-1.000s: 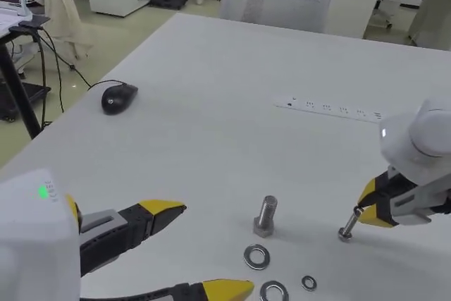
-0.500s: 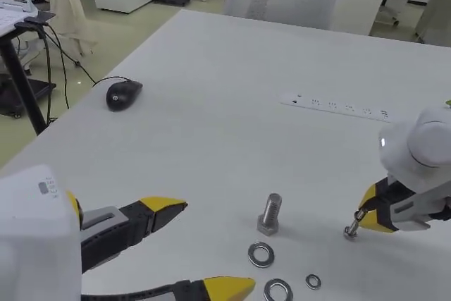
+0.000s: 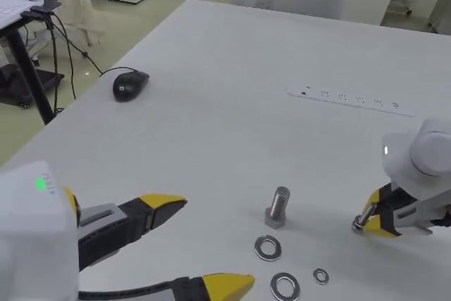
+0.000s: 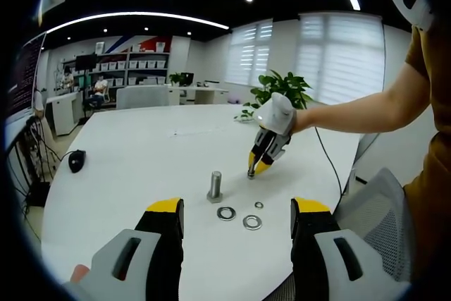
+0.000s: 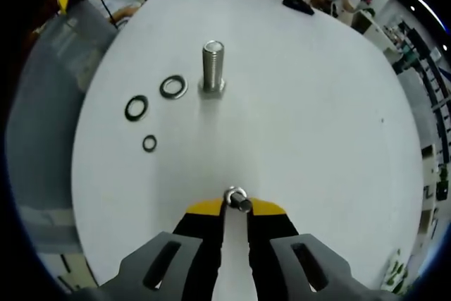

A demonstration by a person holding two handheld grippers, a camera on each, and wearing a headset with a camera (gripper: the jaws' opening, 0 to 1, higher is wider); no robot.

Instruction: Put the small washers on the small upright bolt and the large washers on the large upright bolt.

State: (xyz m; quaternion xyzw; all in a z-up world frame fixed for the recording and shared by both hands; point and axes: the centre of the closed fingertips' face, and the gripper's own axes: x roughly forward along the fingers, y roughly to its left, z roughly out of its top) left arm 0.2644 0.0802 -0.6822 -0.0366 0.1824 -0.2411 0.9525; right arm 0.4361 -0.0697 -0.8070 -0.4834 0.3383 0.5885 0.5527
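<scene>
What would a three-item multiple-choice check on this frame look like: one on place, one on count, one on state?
1. Relative to the large bolt, the washers lie:
A. threaded on its shaft
B. flat on the table near its base
C. in a tray

2. How many washers lie loose?
A. two
B. three
C. five

3. The right gripper is:
A. open and empty
B. shut on the small bolt
C. shut on a washer

Key:
1 B, the bolt's shaft is bare and every washer lies on the table beside it.
2 B, two large rings and one small one show.
3 B, in the right gripper view the jaws close around the small bolt's shaft.
</scene>
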